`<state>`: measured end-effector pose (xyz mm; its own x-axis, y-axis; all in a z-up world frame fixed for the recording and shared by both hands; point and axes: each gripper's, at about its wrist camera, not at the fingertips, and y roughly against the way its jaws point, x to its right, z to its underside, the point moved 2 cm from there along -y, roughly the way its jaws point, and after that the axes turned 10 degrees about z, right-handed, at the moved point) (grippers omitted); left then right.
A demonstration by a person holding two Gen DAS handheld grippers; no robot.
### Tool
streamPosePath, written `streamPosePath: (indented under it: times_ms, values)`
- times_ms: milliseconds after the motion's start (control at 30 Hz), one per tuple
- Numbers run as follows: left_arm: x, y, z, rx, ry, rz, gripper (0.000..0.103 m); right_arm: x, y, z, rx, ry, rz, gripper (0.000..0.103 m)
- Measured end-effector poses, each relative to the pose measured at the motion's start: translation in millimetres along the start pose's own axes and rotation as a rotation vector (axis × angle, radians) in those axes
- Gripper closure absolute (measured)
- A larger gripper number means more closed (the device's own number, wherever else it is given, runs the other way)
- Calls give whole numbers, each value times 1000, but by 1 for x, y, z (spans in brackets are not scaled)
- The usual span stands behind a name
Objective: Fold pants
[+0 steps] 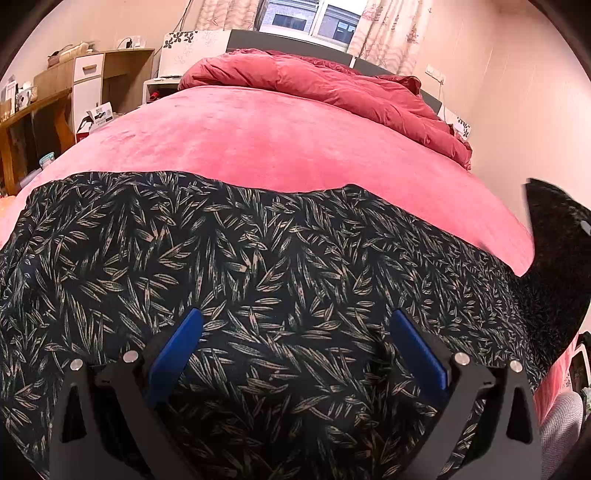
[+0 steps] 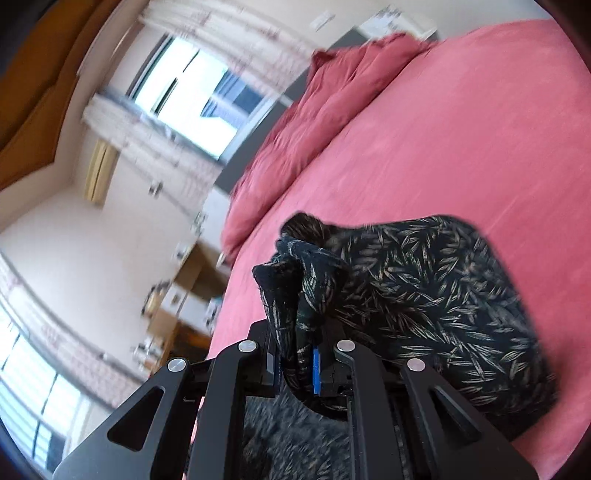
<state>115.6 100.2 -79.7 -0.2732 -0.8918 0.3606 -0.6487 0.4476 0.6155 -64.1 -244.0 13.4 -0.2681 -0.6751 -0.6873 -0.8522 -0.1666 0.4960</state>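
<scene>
Dark pants [image 1: 258, 266] with a pale leaf print lie spread across the pink bed [image 1: 277, 140]. My left gripper [image 1: 295, 332] hovers over them, open, its blue fingers [image 1: 177, 347] wide apart with only flat cloth below. In the right wrist view my right gripper [image 2: 295, 354] is shut on a bunched end of the pants [image 2: 424, 295], lifted off the bed and tilted. That lifted end also shows as a dark flap [image 1: 554, 258] at the right edge of the left wrist view.
A rumpled red duvet [image 1: 332, 85] lies at the head of the bed. A wooden desk and shelves [image 1: 55, 99] stand to the left. A window with curtains [image 1: 310, 18] is behind the headboard.
</scene>
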Motion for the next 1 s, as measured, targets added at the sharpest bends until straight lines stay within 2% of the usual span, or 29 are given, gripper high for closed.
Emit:
streamPosePath:
  times_ms: [133,233,467,633,700,767,833,900,933,967,1000]
  values:
    - [0,0,0,0,0,0,2,-20,-27,32,-79,79,-27,92]
    - [0,0,0,1,1,1,2,-35,-48,60,-137,201,-27,92]
    - [0,0,0,1,1,1,2,-37,-86,106,-249,448,97,92]
    - [0,0,0,1,1,1,2,-18,-105,120,-328,443,99,90]
    - [0,0,0,2,1,3,2,-13,-103,119,-341,393,56,81]
    - [-1,1,0,4,5,10,2,-11,-96,119,-371,360,-4,57]
    - [0,3,0,9,1,9,2,-7,-85,120,-374,377,-33,47]
    - [6,6,-1,16,-9,0,2,-10,-74,122,-361,413,-39,43]
    - [11,8,-1,23,-8,21,2,-10,-66,120,-339,435,-34,42]
    - [16,10,-2,29,1,62,2,-13,-62,118,-316,441,-31,42]
    - [24,12,-3,34,19,134,2,-12,-54,112,-281,436,-31,42]
